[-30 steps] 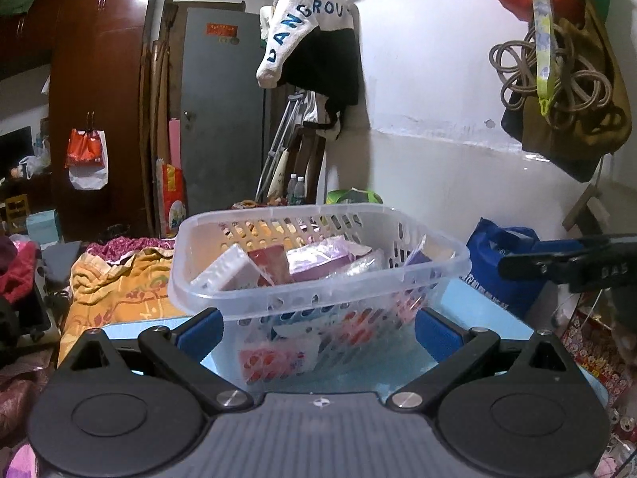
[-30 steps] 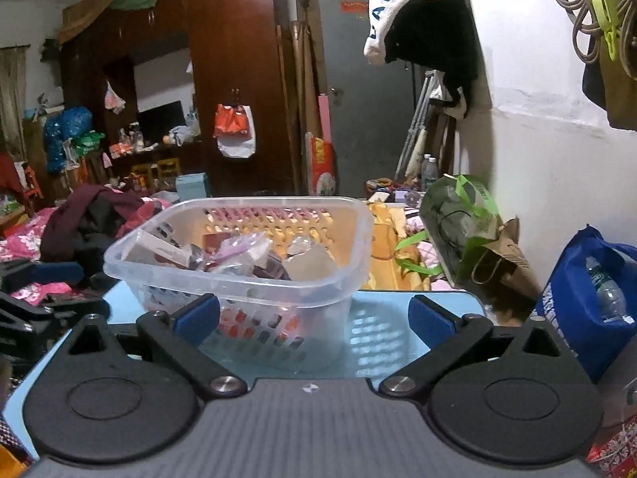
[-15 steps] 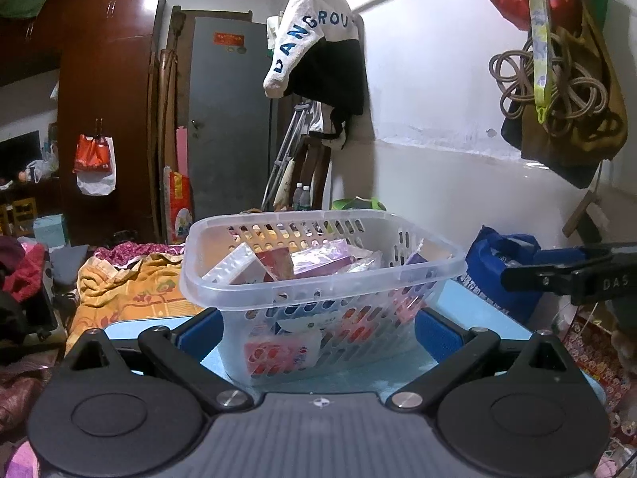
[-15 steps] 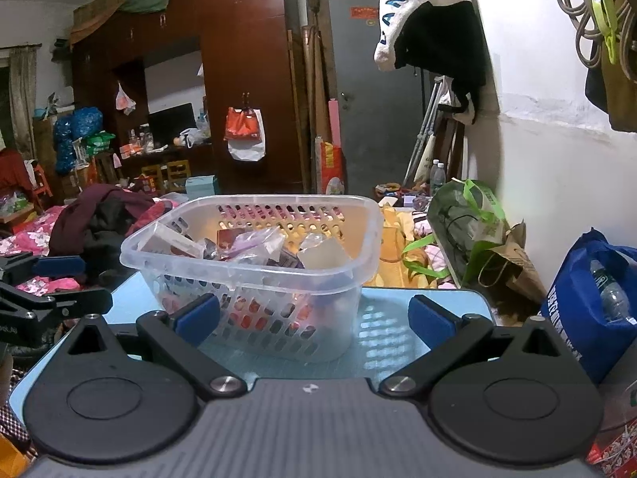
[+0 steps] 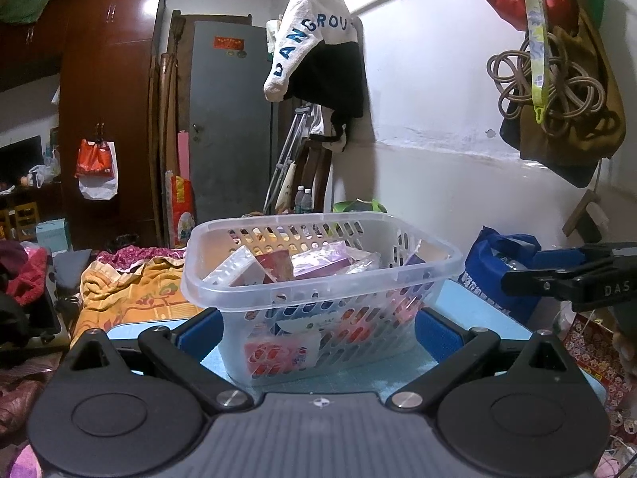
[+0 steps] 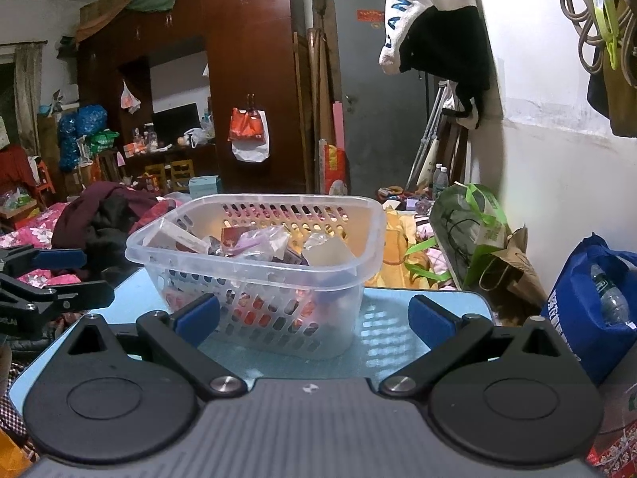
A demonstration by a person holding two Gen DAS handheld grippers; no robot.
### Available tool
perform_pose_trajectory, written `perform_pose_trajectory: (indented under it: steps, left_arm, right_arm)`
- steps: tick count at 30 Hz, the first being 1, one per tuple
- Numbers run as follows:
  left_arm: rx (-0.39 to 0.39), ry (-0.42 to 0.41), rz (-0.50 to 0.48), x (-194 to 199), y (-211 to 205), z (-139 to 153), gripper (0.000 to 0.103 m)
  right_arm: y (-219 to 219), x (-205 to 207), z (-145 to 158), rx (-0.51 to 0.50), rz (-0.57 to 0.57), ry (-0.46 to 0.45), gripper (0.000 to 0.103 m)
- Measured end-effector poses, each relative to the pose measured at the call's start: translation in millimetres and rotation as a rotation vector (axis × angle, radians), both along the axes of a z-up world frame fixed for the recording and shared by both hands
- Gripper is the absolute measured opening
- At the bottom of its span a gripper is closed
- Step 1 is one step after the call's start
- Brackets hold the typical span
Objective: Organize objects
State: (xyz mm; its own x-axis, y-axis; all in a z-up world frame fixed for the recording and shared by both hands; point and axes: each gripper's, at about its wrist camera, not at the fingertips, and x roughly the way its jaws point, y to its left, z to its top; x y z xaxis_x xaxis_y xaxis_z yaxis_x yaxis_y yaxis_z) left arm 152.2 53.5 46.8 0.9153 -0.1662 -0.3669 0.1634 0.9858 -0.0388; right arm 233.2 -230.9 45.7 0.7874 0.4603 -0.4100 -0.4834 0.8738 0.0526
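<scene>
A clear plastic basket (image 5: 318,239) (image 6: 254,263) with several packets and small boxes in it stands on a light blue table (image 5: 469,306) (image 6: 418,306). My left gripper (image 5: 316,332) is open and holds nothing, its blue pads level with the basket's near wall on either side. My right gripper (image 6: 314,318) is also open and holds nothing, and it faces the basket's right corner from close by. The right gripper (image 5: 557,275) shows at the right edge of the left wrist view. At the left edge of the right wrist view is the left gripper (image 6: 47,279).
A blue bag (image 5: 497,263) (image 6: 589,310) with a bottle in it stands right of the table by the white wall. A green bag (image 6: 469,231) and a paper bag lie behind. Heaped clothes (image 6: 103,219) and an orange blanket (image 5: 131,290) lie left and beyond.
Both grippers have drawn back a little from the basket, which looks slightly smaller. In the right wrist view the basket has shifted right. The jaws have stayed open.
</scene>
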Motion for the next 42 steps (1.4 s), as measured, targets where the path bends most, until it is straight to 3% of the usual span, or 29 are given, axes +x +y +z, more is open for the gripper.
perform_pose_trajectory:
  steps: [42]
  left_arm:
    - [0.004, -0.001, -0.003, 2.5, -13.7, 1.1, 0.103]
  right_arm:
    - [-5.3, 0.5, 0.8, 0.002, 0.014, -0.003, 0.103]
